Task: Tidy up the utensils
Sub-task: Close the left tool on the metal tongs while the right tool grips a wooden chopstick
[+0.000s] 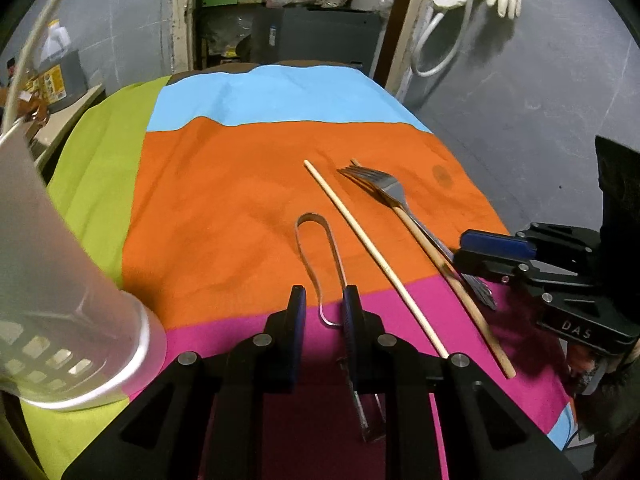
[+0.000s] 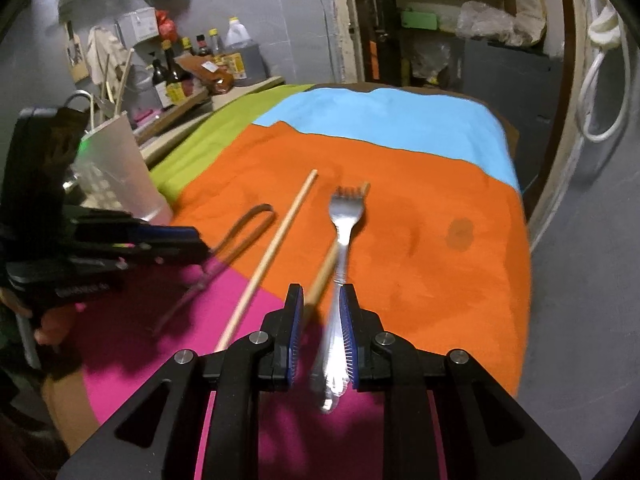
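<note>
Fork (image 2: pixel 345 216) handle lies between part-open right tongs (image 2: pixel 320 296); left tongs (image 1: pixel 324 300) part-open astride metal strip (image 1: pixel 320 256).

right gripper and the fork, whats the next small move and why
Probably close the right gripper on the fork handle: the handle lies between its open fingers, close against the right finger, tines pointing away. A chopstick runs just left of it and looks partly inside the gap, so nudging right first may avoid pinching both.
</note>
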The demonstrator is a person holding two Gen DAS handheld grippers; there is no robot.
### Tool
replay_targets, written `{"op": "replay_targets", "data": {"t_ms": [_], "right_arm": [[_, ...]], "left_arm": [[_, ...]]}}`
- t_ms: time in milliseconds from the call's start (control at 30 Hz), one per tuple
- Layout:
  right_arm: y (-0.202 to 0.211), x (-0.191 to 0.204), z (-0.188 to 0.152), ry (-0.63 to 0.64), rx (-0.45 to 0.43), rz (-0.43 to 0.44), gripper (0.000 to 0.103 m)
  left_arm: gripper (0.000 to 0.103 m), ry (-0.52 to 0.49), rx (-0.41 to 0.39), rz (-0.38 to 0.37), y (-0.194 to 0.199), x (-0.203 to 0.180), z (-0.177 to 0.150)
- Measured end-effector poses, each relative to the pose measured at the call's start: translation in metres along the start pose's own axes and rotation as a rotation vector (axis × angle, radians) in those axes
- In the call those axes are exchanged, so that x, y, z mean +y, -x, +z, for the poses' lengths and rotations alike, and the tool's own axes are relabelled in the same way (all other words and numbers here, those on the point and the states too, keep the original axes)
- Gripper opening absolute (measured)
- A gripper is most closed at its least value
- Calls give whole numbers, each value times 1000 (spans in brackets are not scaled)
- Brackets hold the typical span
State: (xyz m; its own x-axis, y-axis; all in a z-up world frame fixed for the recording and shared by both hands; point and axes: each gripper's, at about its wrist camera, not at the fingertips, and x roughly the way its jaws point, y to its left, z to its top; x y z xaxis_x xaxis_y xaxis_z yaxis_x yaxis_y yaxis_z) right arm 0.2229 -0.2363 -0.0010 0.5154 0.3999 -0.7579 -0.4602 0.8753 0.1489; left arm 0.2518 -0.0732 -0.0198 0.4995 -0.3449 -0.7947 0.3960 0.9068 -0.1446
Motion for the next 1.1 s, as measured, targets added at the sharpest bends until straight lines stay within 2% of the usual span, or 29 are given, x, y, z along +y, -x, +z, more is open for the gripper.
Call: {"op": "replay_targets", "data": {"t_ms": [300,667,900,1100], "right_arm": [[-21,-7,14,-107,58,28,17],[-16,-7,4,-128,114,75,17],[-31,-5,13,-132,140,24,14],[-49,-16,31,-198,153,-2,12]], "left_arm": [[16,-21,80,-26,-18,1,12],[18,-74,121,21,-31,-6,21],[19,-56,152,11,-41,3,28],[20,-58,176,19,-47,4,39]]}}
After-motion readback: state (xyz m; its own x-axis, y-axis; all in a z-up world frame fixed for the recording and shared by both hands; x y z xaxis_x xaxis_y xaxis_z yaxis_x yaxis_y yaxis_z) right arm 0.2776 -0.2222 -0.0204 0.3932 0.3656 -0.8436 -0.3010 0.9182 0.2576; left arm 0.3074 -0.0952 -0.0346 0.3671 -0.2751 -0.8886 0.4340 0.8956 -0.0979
